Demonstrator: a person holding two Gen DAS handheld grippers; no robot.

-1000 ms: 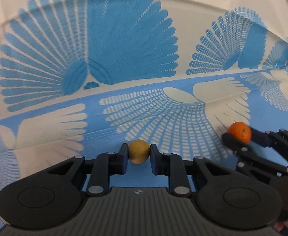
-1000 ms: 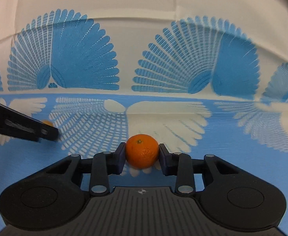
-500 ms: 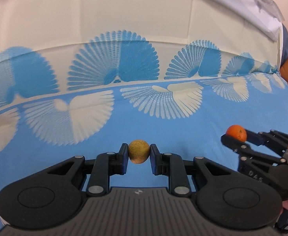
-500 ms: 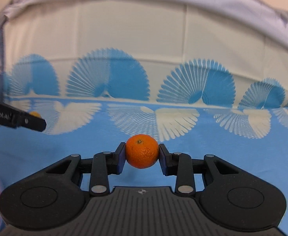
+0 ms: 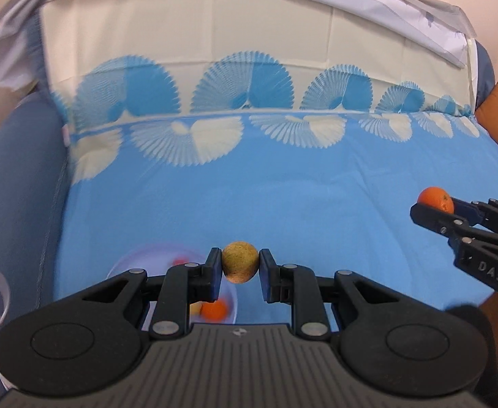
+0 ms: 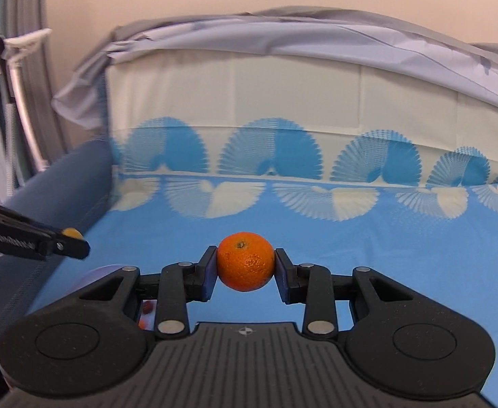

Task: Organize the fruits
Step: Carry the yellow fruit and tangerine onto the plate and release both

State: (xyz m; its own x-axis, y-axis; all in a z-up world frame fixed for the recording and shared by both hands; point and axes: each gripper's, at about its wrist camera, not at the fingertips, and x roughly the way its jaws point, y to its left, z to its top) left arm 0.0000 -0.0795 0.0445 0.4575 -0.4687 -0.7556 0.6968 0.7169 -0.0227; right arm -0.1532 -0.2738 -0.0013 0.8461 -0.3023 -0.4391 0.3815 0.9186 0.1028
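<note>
1. Black fingers of the left gripper [image 5: 240,268] pinch a small tan-yellow fruit [image 5: 240,262], nearly closed on it, held in the air.
2. Black fingers of the right gripper [image 6: 245,268] clamp an orange [image 6: 245,261] at its sides, also aloft.
3. Below the left gripper, a pale bowl [image 5: 126,264] sits on the blue cloth [image 5: 282,197], holding blurred orange and red fruit.
4. Blue-and-cream fan patterns run along the sofa back [image 5: 215,34] behind.
</note>
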